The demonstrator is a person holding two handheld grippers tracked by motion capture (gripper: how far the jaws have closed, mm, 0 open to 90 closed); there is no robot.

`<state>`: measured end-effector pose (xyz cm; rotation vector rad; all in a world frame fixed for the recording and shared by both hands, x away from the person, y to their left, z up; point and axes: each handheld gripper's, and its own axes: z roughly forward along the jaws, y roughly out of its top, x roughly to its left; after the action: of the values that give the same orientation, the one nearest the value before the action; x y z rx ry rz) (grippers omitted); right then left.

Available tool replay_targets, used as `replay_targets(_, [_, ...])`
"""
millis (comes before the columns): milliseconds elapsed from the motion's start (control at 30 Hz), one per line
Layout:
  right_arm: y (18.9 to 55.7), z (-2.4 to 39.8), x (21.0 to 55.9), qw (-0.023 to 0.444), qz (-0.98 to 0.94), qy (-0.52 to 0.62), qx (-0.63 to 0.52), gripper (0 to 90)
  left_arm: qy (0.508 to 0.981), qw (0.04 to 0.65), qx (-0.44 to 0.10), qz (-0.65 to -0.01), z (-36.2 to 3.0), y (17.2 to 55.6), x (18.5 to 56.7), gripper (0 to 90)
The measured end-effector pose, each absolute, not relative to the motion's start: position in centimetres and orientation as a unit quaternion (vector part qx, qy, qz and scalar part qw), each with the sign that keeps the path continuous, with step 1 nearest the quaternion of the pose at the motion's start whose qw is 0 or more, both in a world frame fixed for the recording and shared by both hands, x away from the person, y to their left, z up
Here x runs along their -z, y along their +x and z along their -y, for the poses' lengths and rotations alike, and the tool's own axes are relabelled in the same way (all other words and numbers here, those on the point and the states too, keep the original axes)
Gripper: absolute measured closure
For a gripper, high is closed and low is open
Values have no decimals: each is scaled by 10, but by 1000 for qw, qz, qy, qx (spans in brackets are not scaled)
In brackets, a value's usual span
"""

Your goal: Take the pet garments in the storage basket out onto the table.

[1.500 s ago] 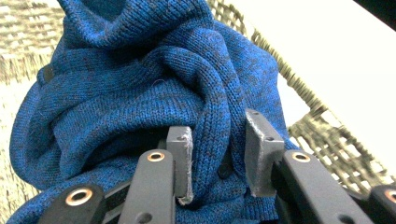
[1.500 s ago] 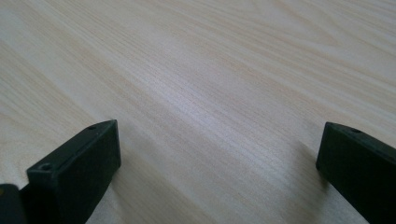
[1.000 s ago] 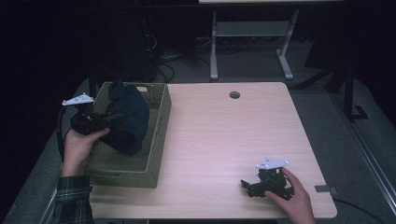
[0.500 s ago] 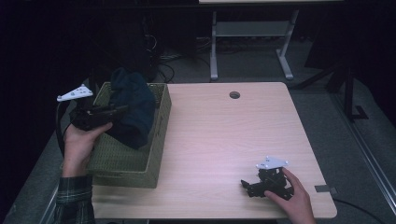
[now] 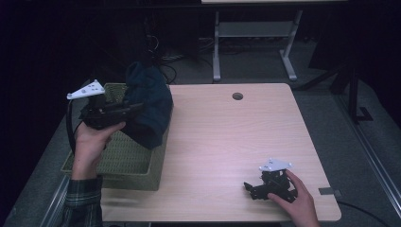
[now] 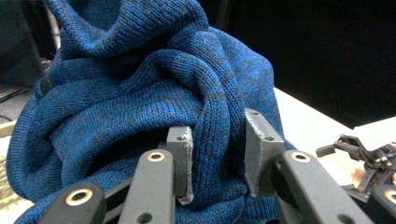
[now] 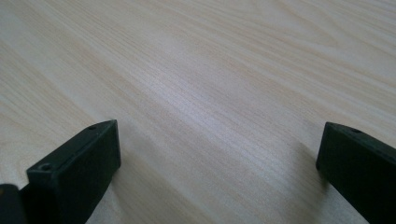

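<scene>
The left gripper [image 5: 137, 108] pinches a fold of the blue knitted sweater [image 6: 140, 116] between its pads [image 6: 181, 158], with the garment hanging from that one bunched fold above the green woven basket [image 5: 118, 163] at the left edge of the surface [image 5: 227, 142]. To do the lift well, the grip should stay firm on the thick fold and rise until the drooping hem clears the basket rim before travelling sideways toward the bare wood. The right gripper [image 7: 217, 154], jaws spread wide with nothing between them, rests low on the surface near its front right corner, placed to take a second hold.
</scene>
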<state>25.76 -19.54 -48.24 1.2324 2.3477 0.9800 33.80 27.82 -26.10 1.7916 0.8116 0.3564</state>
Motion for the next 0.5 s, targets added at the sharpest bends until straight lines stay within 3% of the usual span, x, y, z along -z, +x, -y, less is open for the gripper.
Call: replay_targets(500, [258,196,482,158,-821,430,-342,0,765,547,-137,-311,-246,340,257,668])
